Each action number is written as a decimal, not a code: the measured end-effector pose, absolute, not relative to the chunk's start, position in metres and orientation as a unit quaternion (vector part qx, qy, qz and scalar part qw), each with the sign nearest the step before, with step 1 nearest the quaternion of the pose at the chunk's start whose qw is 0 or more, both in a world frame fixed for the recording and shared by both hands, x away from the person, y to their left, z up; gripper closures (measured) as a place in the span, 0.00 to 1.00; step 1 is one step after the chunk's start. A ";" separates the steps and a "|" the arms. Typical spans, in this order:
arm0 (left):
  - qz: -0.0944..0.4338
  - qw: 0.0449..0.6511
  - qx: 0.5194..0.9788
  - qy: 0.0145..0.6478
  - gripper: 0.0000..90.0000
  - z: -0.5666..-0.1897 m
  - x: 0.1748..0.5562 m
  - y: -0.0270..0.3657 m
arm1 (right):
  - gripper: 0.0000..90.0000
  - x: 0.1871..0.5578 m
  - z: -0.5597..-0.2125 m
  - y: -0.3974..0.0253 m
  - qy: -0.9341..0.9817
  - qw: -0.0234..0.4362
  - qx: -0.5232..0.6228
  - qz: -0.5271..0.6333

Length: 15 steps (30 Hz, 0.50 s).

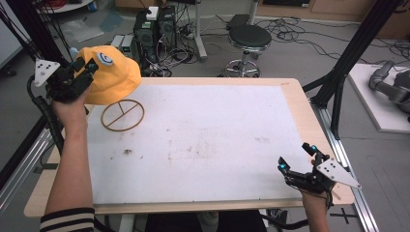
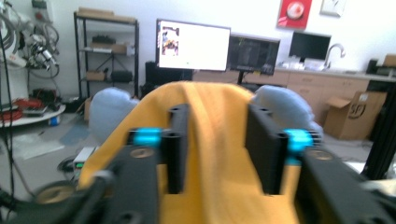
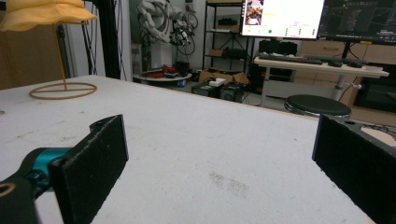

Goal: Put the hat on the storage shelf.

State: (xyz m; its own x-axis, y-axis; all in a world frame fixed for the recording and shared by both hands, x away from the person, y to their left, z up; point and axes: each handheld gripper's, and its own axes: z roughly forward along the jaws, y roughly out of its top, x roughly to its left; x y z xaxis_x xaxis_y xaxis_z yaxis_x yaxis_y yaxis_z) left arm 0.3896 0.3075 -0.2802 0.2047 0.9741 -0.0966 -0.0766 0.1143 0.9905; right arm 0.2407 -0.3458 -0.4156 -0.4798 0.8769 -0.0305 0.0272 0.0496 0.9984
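Note:
A yellow fabric hat [image 1: 113, 72] with a round eye patch sits on top of a thin wooden stand whose ring base [image 1: 122, 115] rests on the white table top [image 1: 208, 140] at the back left. My left gripper [image 1: 87, 67] is at the hat's left side. In the left gripper view its jaws pinch a raised fold of the yellow hat [image 2: 215, 135], so the left gripper [image 2: 219, 149] is shut on it. Low over the table's near right corner, my right gripper [image 1: 296, 155] is wide open and holds nothing. The right gripper view shows the right gripper [image 3: 219, 154], with the hat [image 3: 42, 11] and the ring base [image 3: 63, 89] far off.
A black stool [image 1: 249, 36] and computer towers [image 1: 154, 29] with cables stand on the floor behind the table. A black frame post [image 1: 348, 53] rises by the right edge. A grey robot arm [image 1: 391, 84] lies on a white platform at far right.

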 end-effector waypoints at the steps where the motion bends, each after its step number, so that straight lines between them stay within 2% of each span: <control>1: 0.441 0.598 0.496 0.449 0.57 -0.280 0.388 0.308 | 0.04 0.241 -0.416 -0.345 0.628 0.360 0.361 0.588; 6: 0.447 0.610 0.480 0.445 0.40 -0.277 0.379 0.314 | 0.04 0.242 -0.415 -0.344 0.627 0.360 0.357 0.591; 8: 0.449 0.612 0.474 0.446 0.36 -0.276 0.372 0.316 | 0.04 0.242 -0.414 -0.343 0.627 0.358 0.357 0.593; 13: 0.429 0.638 0.471 0.433 0.19 -0.278 0.358 0.317 | 0.03 0.246 -0.413 -0.338 0.627 0.354 0.354 0.596; 15: 0.424 0.645 0.475 0.423 0.18 -0.280 0.352 0.317 | 0.04 0.249 -0.412 -0.337 0.627 0.355 0.351 0.598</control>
State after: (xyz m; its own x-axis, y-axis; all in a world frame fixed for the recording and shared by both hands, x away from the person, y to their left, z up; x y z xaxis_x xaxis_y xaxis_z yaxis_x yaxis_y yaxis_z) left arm 0.3521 0.3168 -0.2804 0.2830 0.9483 -0.1438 -0.1448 0.1904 0.9710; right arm 0.2489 -0.3370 -0.4124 -0.5017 0.8646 -0.0258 0.0140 0.0379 0.9992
